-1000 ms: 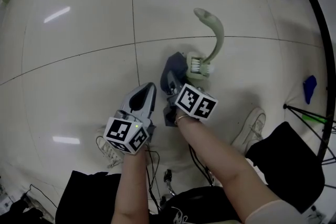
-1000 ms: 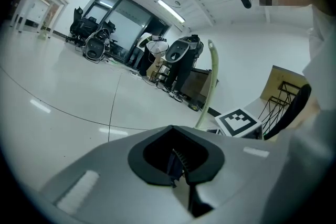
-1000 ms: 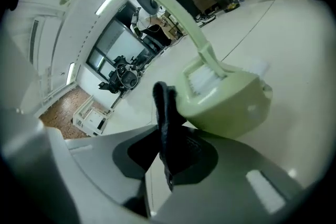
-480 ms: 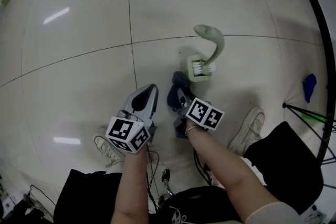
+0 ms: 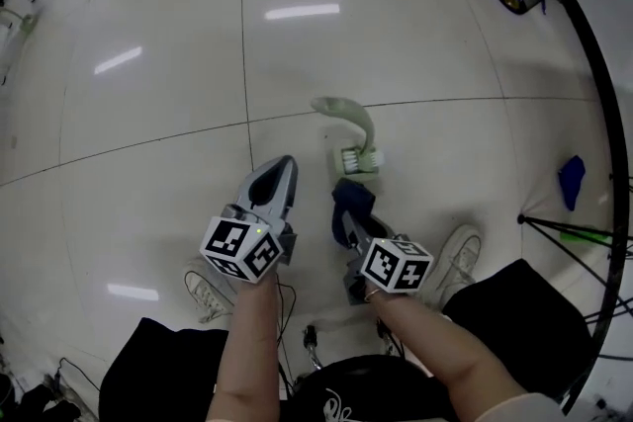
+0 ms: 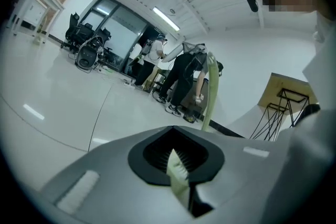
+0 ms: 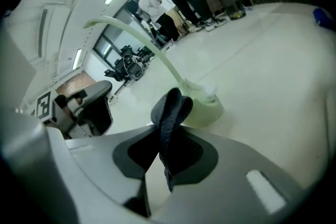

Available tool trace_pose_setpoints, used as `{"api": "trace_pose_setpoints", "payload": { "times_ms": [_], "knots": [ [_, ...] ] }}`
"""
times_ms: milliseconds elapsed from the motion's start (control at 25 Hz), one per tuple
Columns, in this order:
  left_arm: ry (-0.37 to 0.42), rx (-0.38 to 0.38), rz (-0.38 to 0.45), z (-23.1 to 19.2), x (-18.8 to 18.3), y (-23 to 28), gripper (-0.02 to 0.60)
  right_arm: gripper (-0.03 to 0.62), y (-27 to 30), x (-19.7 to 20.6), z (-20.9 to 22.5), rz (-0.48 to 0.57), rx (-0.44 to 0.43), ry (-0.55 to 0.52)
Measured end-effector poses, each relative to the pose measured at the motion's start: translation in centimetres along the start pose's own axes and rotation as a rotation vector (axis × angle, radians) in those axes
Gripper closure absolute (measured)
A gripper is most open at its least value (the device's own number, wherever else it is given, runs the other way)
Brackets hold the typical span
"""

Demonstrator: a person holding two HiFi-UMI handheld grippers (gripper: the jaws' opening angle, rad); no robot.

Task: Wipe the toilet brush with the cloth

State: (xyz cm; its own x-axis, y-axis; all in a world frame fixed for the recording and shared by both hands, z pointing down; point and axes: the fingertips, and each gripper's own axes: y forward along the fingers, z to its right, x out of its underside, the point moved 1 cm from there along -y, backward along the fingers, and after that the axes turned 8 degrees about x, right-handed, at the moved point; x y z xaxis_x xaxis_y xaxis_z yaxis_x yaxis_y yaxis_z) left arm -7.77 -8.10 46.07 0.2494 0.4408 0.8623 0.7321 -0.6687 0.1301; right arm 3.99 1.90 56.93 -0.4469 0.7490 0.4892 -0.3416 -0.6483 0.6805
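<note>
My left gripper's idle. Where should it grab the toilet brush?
Probably take the pale green toilet brush by its curved handle, from the left: it arches clear above the base, and the right gripper with the dark cloth occupies the near side.

Floor [image 5: 148,114]: glossy, smooth tile, lamp glare at 11 o'clock. Brush [image 5: 358,126]: pale green plastic, smooth, slight sheen; white bristles. Cloth [image 5: 352,198], at 6 o'clock from brush: dark blue fabric, matt, soft folds. Left tongs [image 5: 284,167], right tongs [image 5: 347,216]: grey matt plastic shells.

Pale-green curved toilet brush [image 5: 358,127] upright; dark cloth [image 5: 353,200] bunched nearby
</note>
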Motion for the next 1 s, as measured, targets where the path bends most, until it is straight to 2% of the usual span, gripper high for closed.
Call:
{"api": "trace_pose_setpoints", "payload": {
  "times_ms": [160,280,360,480,600,680,800,1000],
  "knots": [
    [0.075,0.022,0.119,2.2,-7.4,1.8,0.575,0.525,-4.7,-6.9,-2.0,0.096,-0.079,0.026],
    [0.151,0.060,0.173,3.8,-12.0,2.9,0.575,0.525,-7.8,-13.6,-4.7,0.220,-0.148,-0.020],
    [0.189,0.095,0.200,5.0,-14.6,3.1,0.575,0.525,-10.0,-17.7,-7.2,0.304,-0.207,-0.092],
    [0.218,0.144,0.221,6.3,-16.9,3.3,0.575,0.525,-12.5,-21.7,-11.9,0.400,-0.295,-0.295],
    [0.212,0.179,0.197,6.7,-16.7,3.6,0.575,0.525,-13.8,-23.3,-16.4,0.474,-0.344,-0.569],
    [0.213,0.185,0.178,6.8,-16.3,3.6,0.575,0.525,-14.0,-23.5,-18.8,0.485,-0.377,-0.675],
    [0.204,0.189,0.184,6.9,-16.2,3.4,0.575,0.525,-12.8,-23.6,-20.0,0.450,-0.389,-0.706],
    [0.229,0.200,0.166,6.9,-16.1,3.2,0.575,0.525,-10.7,-22.6,-18.7,0.388,-0.354,-0.711]
  ]
}}
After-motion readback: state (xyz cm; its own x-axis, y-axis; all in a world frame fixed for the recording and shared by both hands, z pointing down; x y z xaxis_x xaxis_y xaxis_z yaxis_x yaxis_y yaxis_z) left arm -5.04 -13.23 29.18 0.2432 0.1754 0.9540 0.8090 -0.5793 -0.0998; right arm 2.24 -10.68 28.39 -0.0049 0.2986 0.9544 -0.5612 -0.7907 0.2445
